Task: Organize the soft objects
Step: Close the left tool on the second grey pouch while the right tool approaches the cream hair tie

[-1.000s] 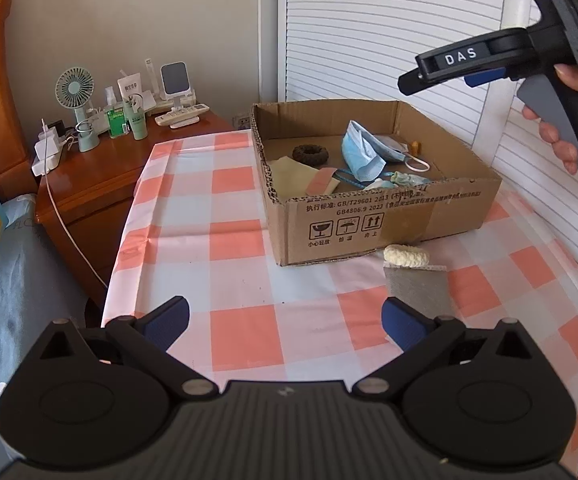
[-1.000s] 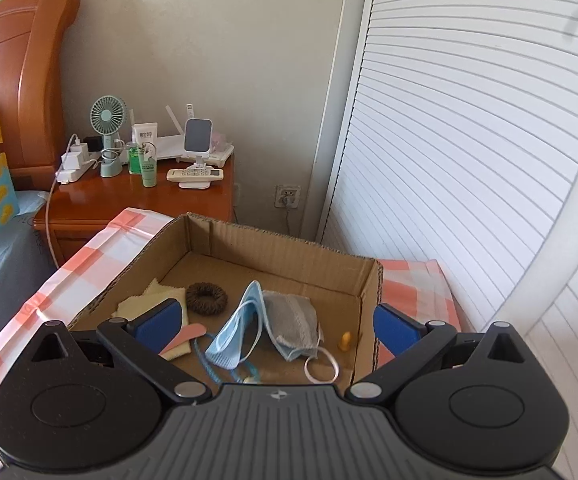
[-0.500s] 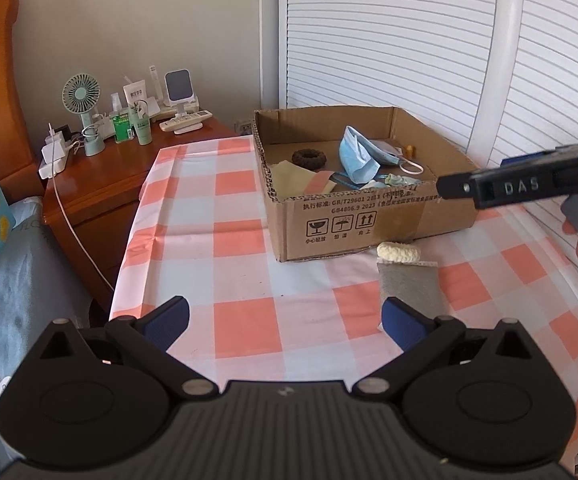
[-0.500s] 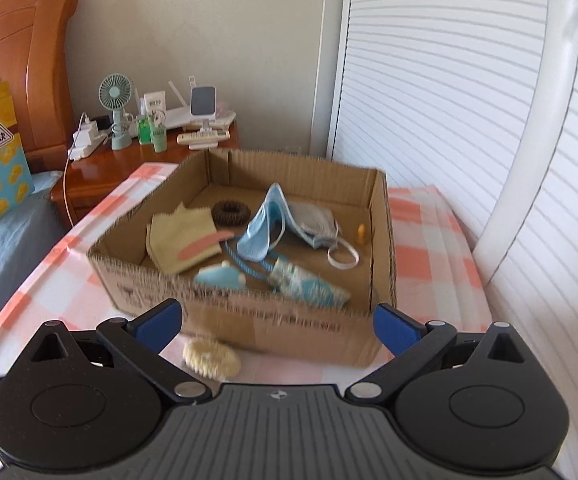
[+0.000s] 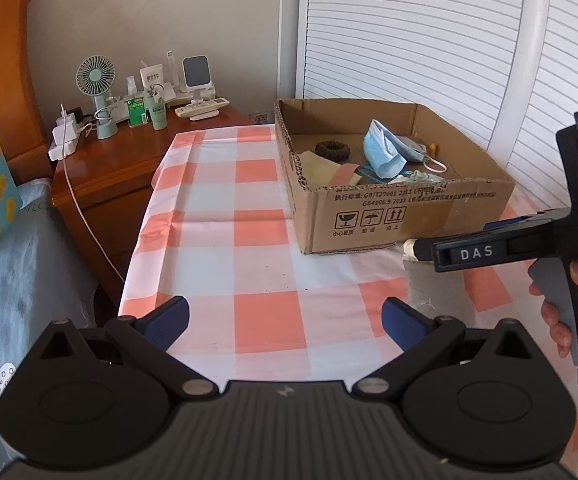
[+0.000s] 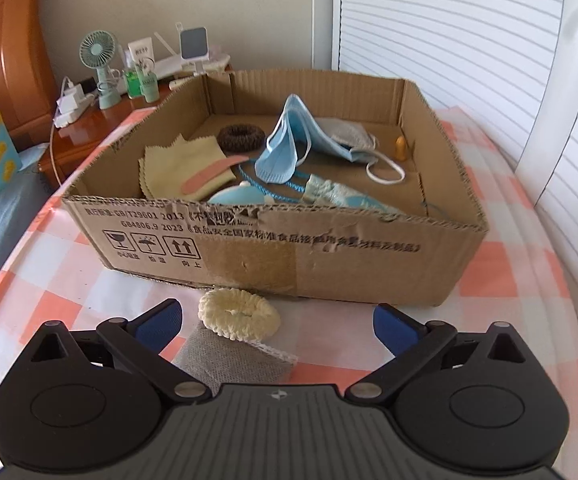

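The cardboard box [image 6: 273, 256] sits on a table covered with a pink-and-white checked cloth [image 5: 225, 216], and it serves as the landmark for everything else. Inside the box lie a blue face mask [image 6: 285, 152], a dark brown hair scrunchie [image 6: 241, 138] toward the far wall, a pale yellow cloth [image 6: 181, 164] at its left side with a pink strip [image 6: 209, 174] across it, and a grey pouch [image 6: 345, 132] behind the mask.

Just in front of the box's near wall — outside it, on the cloth — lies a cream scrunchie [image 6: 239, 314], resting on the far edge of a folded grey cloth [image 6: 233, 360].

The right gripper [image 6: 275, 320] hangs low in front of the box with its blue-padded fingers spread wide, empty, the cream scrunchie and grey cloth lying between them. In the left wrist view the same gripper [image 5: 421, 250] comes in from the right of the box, a hand [image 5: 561, 320] on its handle, its tip over the cream scrunchie.

The left gripper [image 5: 285, 320] is held well back from the box, toward its front left — fingers wide apart, holding nothing.

To the left of the box, beyond the table, stands a wooden nightstand [image 5: 105, 176] with a small green fan [image 5: 97, 80].
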{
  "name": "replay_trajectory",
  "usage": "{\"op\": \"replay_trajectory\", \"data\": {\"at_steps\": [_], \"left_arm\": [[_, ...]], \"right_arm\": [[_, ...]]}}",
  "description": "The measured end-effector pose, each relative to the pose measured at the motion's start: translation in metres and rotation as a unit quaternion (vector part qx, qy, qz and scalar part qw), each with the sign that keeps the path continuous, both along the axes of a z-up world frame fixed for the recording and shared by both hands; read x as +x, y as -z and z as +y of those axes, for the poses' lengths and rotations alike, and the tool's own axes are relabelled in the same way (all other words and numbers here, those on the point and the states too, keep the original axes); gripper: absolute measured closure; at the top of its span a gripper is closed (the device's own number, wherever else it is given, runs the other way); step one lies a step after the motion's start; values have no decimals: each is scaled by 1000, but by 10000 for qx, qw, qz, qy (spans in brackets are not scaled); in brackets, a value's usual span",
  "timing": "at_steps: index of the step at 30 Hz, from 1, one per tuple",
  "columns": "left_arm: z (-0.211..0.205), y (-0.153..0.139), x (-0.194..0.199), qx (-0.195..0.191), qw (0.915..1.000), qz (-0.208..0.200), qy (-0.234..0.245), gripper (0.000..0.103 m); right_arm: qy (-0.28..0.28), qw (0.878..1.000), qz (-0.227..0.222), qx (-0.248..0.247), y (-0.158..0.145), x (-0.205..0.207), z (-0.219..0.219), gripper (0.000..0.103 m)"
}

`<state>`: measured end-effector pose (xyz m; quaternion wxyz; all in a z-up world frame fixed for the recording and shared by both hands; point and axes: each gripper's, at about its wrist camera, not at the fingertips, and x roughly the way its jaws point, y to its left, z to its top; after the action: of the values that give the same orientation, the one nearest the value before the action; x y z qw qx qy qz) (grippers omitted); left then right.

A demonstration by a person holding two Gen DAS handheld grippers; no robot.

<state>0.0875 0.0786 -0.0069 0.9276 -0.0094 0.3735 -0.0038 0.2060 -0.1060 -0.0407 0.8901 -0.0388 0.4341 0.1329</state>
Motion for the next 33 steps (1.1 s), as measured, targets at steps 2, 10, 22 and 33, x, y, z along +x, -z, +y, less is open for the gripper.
{"op": "replay_trajectory", "data": {"at_steps": [2,10,22,33], "left_arm": [[3,2,2,-19,10000,30,-30,1],[5,13,14,-33,9998,200,-80,1],[-21,19,26,73,9992,327,224,1],[-52,24,34,-12,9938,396,1038,1]], "right_arm": [[85,10000,48,-13,7,5,3,0],[392,9990,106,-162,22,14,-4,0],[624,9968,-55,-496,23,-3,-46,0],[525,9972,-238,-481,22,-33,-76,0]]}}
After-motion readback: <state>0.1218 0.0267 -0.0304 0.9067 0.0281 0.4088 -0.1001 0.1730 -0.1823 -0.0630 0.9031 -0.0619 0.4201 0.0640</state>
